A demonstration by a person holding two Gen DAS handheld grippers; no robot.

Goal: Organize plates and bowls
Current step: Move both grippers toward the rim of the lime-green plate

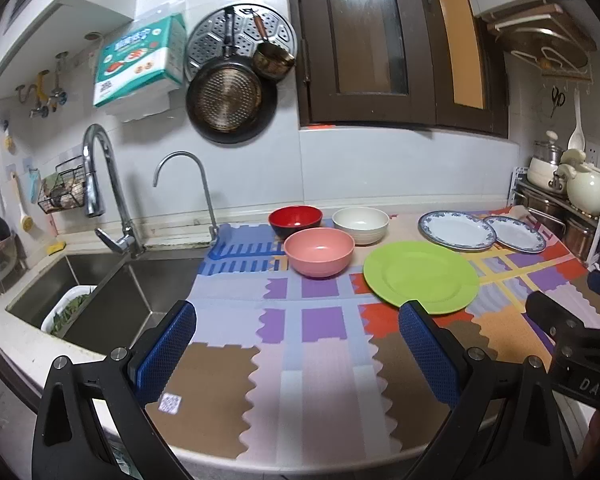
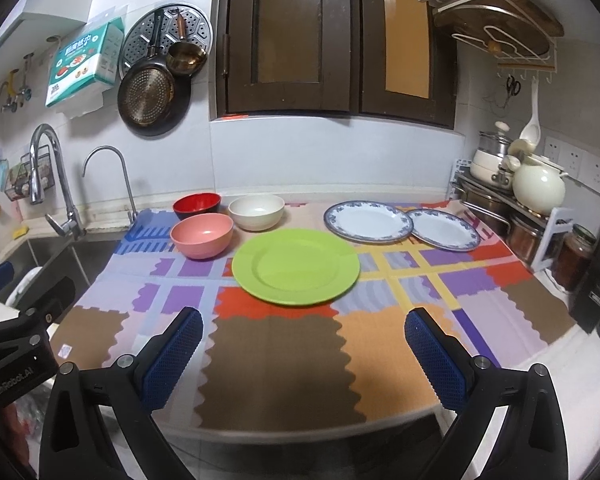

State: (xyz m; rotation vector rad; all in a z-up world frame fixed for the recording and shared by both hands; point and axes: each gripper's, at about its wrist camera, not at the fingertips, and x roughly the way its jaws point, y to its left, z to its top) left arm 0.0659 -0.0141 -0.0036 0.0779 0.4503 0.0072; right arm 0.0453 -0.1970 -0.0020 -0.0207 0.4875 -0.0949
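Your tabletop is covered by a patchwork mat, with its front half bare and the sink dropping off at the left edge. The green plate sits mid-mat, with two blue-rimmed plates overlapping behind it on the right. The pink bowl, cream bowl and red bowl cluster back left. Your left hand-held gripper and right hand-held gripper both hover spread wide, holding nothing.

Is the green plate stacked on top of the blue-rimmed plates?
No, the green plate lies alone on the mat, apart from the two blue-rimmed plates behind it.
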